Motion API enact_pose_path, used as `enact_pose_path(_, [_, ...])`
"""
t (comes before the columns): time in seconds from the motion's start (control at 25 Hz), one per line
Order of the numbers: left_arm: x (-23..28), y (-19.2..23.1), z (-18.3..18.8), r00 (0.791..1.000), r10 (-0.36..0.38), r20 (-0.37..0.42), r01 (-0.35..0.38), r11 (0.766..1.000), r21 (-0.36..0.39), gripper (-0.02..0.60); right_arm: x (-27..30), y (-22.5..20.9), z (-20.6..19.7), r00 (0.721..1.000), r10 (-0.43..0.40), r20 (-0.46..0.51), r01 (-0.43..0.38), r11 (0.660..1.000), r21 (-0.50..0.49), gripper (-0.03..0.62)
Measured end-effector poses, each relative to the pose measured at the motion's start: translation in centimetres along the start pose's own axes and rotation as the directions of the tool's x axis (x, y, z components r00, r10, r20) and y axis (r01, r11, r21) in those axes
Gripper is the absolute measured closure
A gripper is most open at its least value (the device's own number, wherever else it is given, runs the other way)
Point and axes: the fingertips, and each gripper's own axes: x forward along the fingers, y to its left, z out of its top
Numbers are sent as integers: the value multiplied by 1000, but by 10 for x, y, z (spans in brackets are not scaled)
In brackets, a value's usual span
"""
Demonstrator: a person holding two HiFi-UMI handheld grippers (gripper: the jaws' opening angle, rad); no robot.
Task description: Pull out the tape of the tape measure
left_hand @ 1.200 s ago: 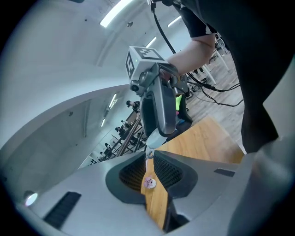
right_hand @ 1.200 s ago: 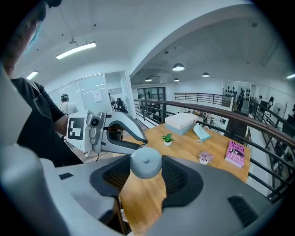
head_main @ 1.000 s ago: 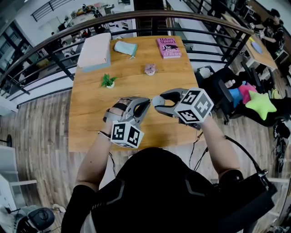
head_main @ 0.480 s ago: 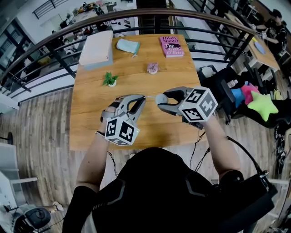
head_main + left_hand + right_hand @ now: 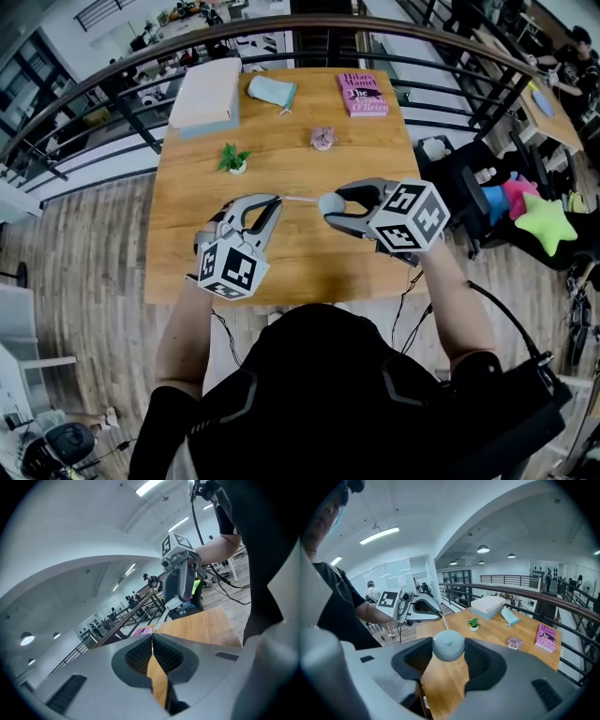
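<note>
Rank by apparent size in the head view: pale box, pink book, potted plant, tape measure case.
1. pale box
2. pink book
3. potted plant and tape measure case look alike. The case is probably nearer the camera, so they stay unranked.

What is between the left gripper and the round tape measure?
A thin white tape spans from the left gripper to the tape measure; the head view shows it.
</note>
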Motion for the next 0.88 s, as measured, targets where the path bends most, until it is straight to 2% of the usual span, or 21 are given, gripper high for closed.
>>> enact_pose_path(0.24, [-17, 17, -23, 997, 62, -50, -66, 995, -73, 549, 3, -7, -3, 1000, -20, -23, 20, 1000, 9, 371])
enact_pose_path(0.52, [-39, 29, -45, 990, 100, -104, -111, 988, -106, 549, 6, -4, 1, 1000, 19, -2, -19, 1000, 23, 372])
enact_pose_path(0.88, [-69, 41, -76, 973, 153, -172, -184, 967, -179, 549, 10, -15, -5, 1000, -4, -19, 5, 999, 37, 371])
